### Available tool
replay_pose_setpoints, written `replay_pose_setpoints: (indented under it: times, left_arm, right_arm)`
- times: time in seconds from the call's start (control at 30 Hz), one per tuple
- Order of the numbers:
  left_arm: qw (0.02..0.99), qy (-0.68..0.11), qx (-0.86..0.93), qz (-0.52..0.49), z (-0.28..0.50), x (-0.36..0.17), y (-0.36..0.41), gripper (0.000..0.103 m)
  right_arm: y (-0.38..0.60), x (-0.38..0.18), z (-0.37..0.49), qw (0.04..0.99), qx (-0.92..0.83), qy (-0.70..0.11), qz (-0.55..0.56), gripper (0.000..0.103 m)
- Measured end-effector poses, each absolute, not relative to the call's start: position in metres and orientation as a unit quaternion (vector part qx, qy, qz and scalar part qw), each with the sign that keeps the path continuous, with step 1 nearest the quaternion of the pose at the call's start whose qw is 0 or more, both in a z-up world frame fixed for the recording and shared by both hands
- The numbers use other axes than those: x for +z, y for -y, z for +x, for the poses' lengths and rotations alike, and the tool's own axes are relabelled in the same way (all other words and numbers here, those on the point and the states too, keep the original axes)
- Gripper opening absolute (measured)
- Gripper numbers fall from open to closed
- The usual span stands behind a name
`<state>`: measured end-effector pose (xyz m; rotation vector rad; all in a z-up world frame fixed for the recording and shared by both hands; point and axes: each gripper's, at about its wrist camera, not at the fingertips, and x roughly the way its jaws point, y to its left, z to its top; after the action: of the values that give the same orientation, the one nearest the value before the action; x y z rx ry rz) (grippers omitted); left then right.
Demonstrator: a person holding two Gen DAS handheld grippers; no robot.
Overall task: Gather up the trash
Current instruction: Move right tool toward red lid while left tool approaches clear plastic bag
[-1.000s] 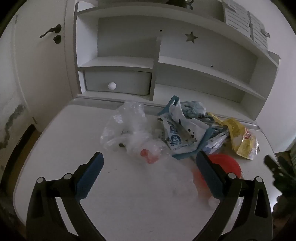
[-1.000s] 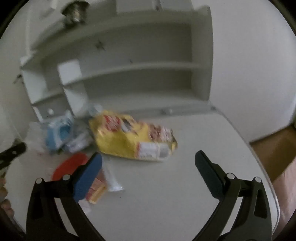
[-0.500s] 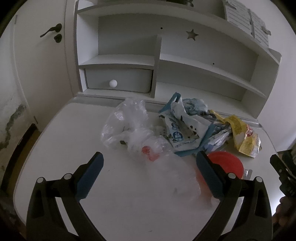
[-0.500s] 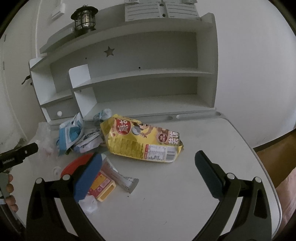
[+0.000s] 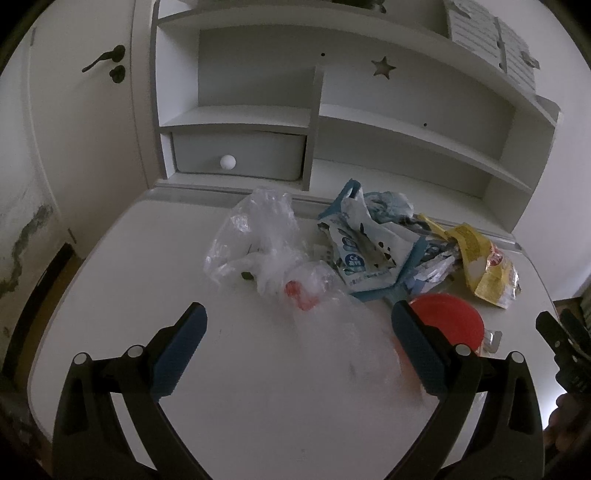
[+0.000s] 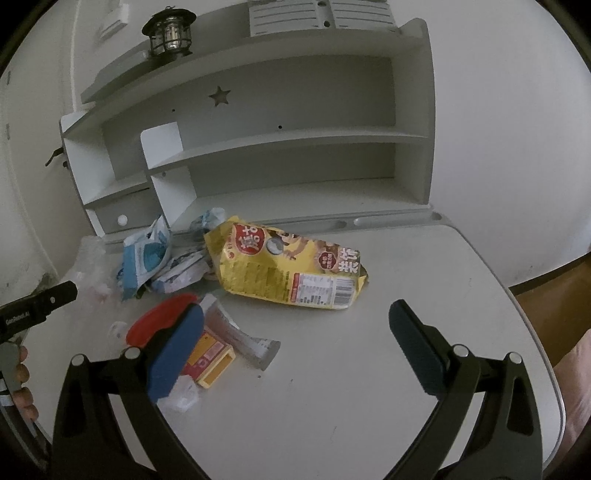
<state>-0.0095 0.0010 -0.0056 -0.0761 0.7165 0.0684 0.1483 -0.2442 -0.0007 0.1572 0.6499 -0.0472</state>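
Trash lies scattered on a white desk. A crumpled clear plastic bag sits ahead of my open left gripper, with a clear bottle with a red cap just beyond the fingertips. Blue-and-white wrappers, a red lid and a yellow snack bag lie to the right. My right gripper is open and empty above the desk, with the yellow snack bag beyond it. A small yellow-red box, a grey wrapper and the red lid lie by its left finger.
A white shelf unit with a drawer stands along the desk's back edge. A lantern sits on top of the shelf unit. A door is at the left. The other gripper's tip shows at the left edge, held by a hand.
Both views have steadied and shifted slightly; the right wrist view went from blurred to sharp and tilted upright. The trash has not moved. Both grippers stay open.
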Motion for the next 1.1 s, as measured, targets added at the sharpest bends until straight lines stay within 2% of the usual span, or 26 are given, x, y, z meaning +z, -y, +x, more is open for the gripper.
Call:
replay_pose_setpoints:
  times: [0.67, 1.1]
  left_arm:
    - [0.932, -0.359, 0.042, -0.026, -0.017, -0.001, -0.004, 0.097]
    - [0.930, -0.360, 0.053, -0.058, -0.020, -0.009, -0.038, 0.097]
  right_arm:
    - [0.237, 0.004, 0.141, 0.944, 0.007, -0.318, 0.083, 0.097]
    - [0.165, -0.008, 0.169, 0.915, 0.118, -0.385, 0.032, 0.097]
